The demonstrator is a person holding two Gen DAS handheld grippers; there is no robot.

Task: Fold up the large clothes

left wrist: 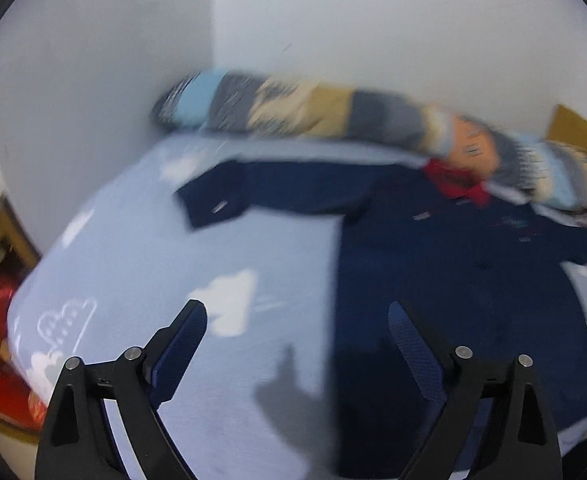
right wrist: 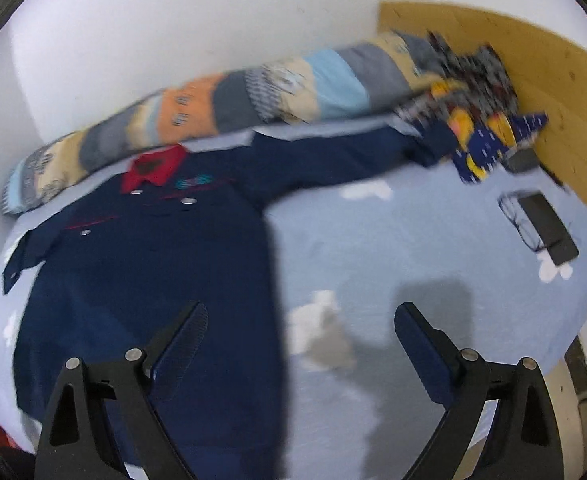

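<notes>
Overhead, both the left hand-held gripper (left wrist: 297,316) and right hand-held gripper (right wrist: 300,318) hover spread above the navy shirt (right wrist: 145,264).

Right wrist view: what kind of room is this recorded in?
Probably a bedroom: a navy shirt lies spread on a cloud-print bedsheet, with a rolled patchwork quilt along the wall and a wooden headboard.

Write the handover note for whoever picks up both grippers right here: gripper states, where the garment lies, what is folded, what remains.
Left gripper: open, holding nothing, above the sheet.
Right gripper: open, holding nothing.
Navy shirt with red collar lies flat on the light blue bedsheet, both sleeves spread outward, collar toward the rolled patchwork quilt by the wall.
Done: laid out only; no fold visible.
Left: fold in the sleeves, then the body.
</notes>
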